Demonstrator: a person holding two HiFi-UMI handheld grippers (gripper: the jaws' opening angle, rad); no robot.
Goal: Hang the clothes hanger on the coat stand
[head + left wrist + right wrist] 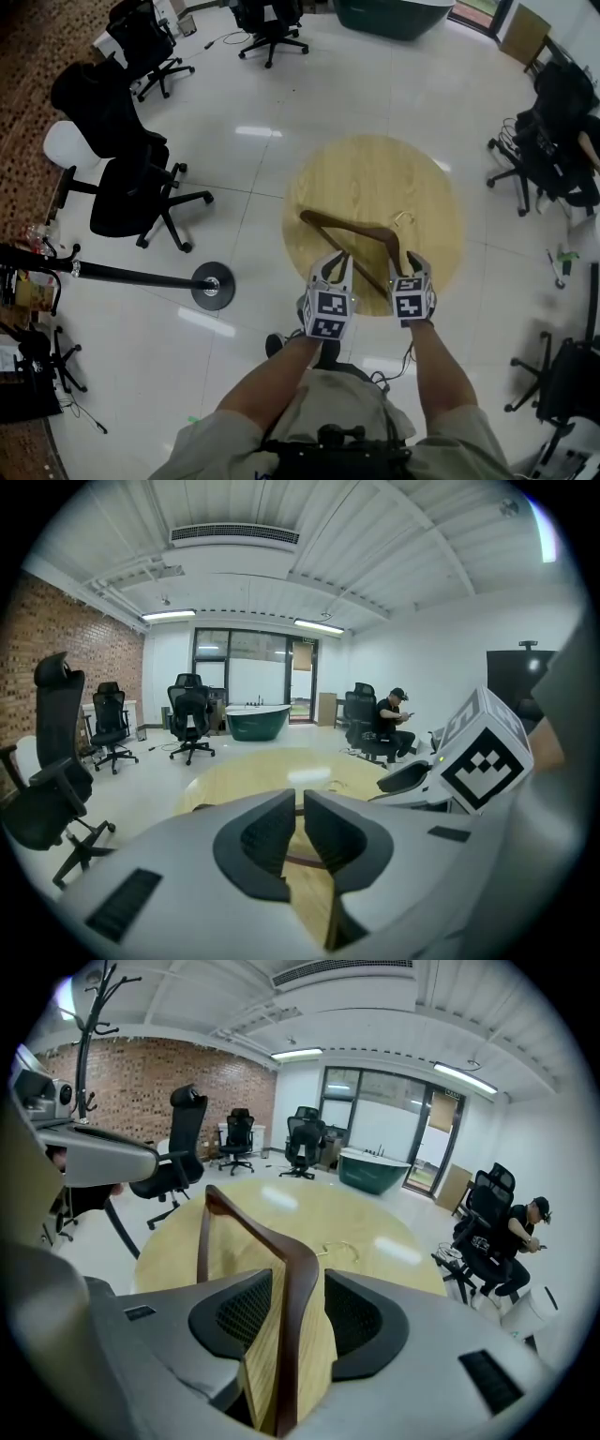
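Observation:
A brown wooden clothes hanger [347, 228] lies on the round wooden table [375, 169], its metal hook [405, 217] pointing away from me. My right gripper [410, 264] is at the table's near edge. In the right gripper view its jaws [298, 1277] straddle one arm of the hanger [246, 1218], open, with a gap beside the wood. My left gripper [336, 264] hovers just left of it over the hanger's lower bar; its pads [300, 808] are nearly together with nothing between them. The black coat stand [131, 275] rises from its round base [214, 284] on the floor at the left.
Black office chairs [131, 192] stand left of the table and others [553, 141] at the right. A dark green tub [394, 14] sits at the far side. A seated person [394, 726] is at the far right. The stand's hooks [89, 1016] show high at the left.

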